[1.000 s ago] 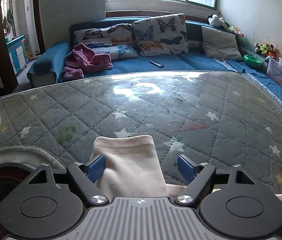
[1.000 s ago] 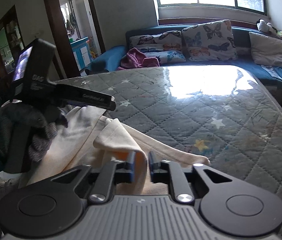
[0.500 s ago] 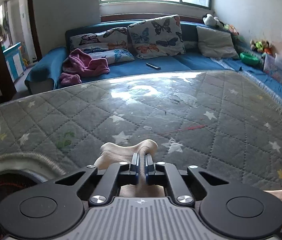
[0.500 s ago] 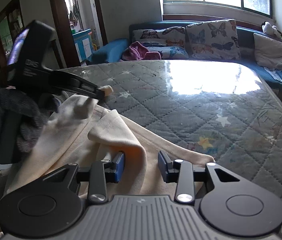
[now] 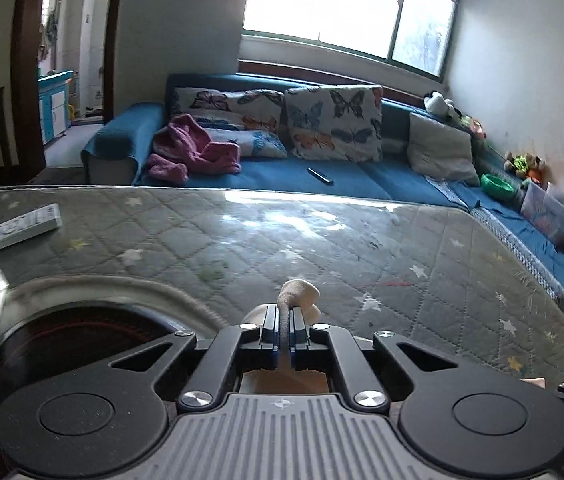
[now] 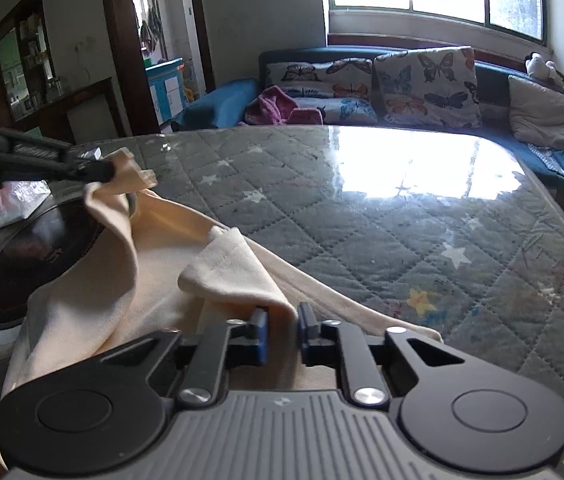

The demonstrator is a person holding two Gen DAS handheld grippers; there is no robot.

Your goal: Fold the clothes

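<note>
Left hand-held gripper (image 5: 284,330): jaws together, clamped on a bunched edge of the cream garment (image 6: 154,280), which pokes out past the blue pads and is raised off the quilted surface (image 6: 381,216). Right hand-held gripper (image 6: 283,330): jaws pinched on a fold of the same garment near its right side. The garment lies at the near left of the surface, partly draped over a round dark appliance (image 6: 30,256).

Right gripper (image 6: 282,330), bottom centre: jaws closing on a fold of the cream garment (image 6: 154,280). Left gripper (image 6: 108,171), upper left: pinching a raised corner. Quilted grey surface (image 6: 421,220) beneath. Blue sofa (image 6: 222,100), butterfly cushions (image 6: 425,82) behind.
</note>
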